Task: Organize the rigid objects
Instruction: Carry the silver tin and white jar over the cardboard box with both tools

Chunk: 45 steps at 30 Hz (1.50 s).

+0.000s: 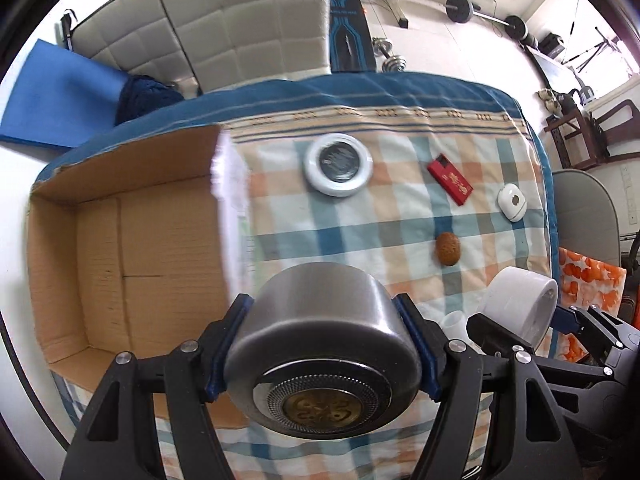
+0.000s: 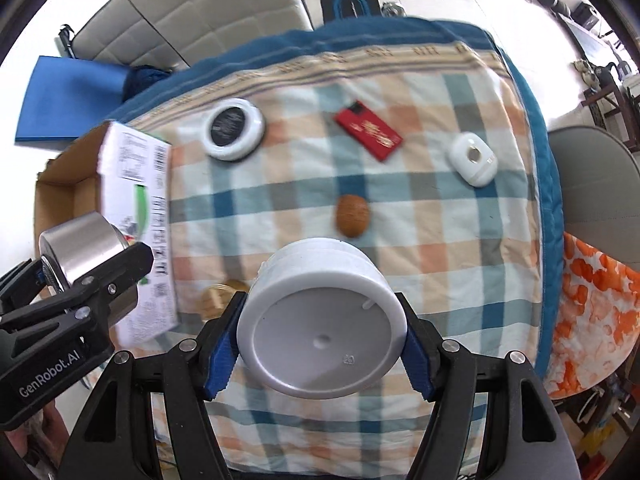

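Observation:
My left gripper (image 1: 324, 344) is shut on a round steel tin (image 1: 320, 344) and holds it above the table beside the open cardboard box (image 1: 120, 240). It also shows in the right wrist view (image 2: 80, 240). My right gripper (image 2: 320, 344) is shut on a white plastic jar (image 2: 320, 320), which shows at the right of the left wrist view (image 1: 520, 304). On the checked cloth lie a white-rimmed round case (image 1: 338, 164), a red flat box (image 1: 450, 178), a white oval device (image 1: 512, 202) and a brown walnut-like nut (image 1: 448, 248).
The box stands at the table's left with a white printed flap (image 2: 136, 200) raised. A gold-coloured object (image 2: 218, 296) lies behind the jar. A padded sofa (image 1: 224, 28) is beyond the table, a grey chair (image 2: 592, 188) and orange-patterned fabric (image 2: 592, 320) at the right.

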{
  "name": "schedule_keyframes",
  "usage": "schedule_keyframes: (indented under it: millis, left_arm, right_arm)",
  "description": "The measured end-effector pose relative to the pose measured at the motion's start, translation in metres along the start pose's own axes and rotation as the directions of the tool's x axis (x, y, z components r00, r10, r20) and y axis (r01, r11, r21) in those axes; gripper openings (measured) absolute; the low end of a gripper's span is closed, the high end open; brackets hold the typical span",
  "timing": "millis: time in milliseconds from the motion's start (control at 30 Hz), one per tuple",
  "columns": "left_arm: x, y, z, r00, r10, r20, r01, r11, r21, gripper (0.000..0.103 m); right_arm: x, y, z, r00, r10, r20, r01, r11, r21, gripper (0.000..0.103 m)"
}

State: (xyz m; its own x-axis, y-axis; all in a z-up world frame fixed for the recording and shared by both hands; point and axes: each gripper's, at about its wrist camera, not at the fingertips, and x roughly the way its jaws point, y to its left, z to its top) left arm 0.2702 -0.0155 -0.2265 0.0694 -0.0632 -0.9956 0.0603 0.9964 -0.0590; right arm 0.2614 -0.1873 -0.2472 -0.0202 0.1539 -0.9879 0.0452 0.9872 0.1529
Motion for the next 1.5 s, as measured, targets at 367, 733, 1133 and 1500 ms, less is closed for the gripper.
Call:
schedule_keyframes:
  millis: [367, 733, 1133, 1500]
  left_arm:
    - [-0.035, 0.118, 0.019, 0.998, 0.001, 0.068, 0.001, 0.999, -0.044, 0.069]
    - [-0.014, 0.221, 0.034, 0.996, -0.075, 0.041, 0.080, 0.988, -0.129, 0.069]
    - [0.085, 0.281, 0.066, 0.952, -0.288, -0.104, 0.249, 0.925, -0.287, 0.069]
    - [0.138, 0.287, 0.099, 0.936, -0.308, -0.170, 0.243, 0.916, -0.320, 0.069]
  right_arm:
    - [-0.007, 0.128, 0.008, 0.999, 0.011, 0.045, -0.009, 0.999, -0.050, 0.071]
    - [0.024, 0.233, 0.036, 0.999, 0.028, 0.038, -0.024, 0.996, -0.084, 0.071]
    - [0.105, 0.284, 0.076, 1.000, 0.013, -0.027, -0.016, 0.992, -0.126, 0.072]
    - [0.162, 0.297, 0.111, 0.997, -0.032, -0.069, 0.021, 0.989, -0.144, 0.072]
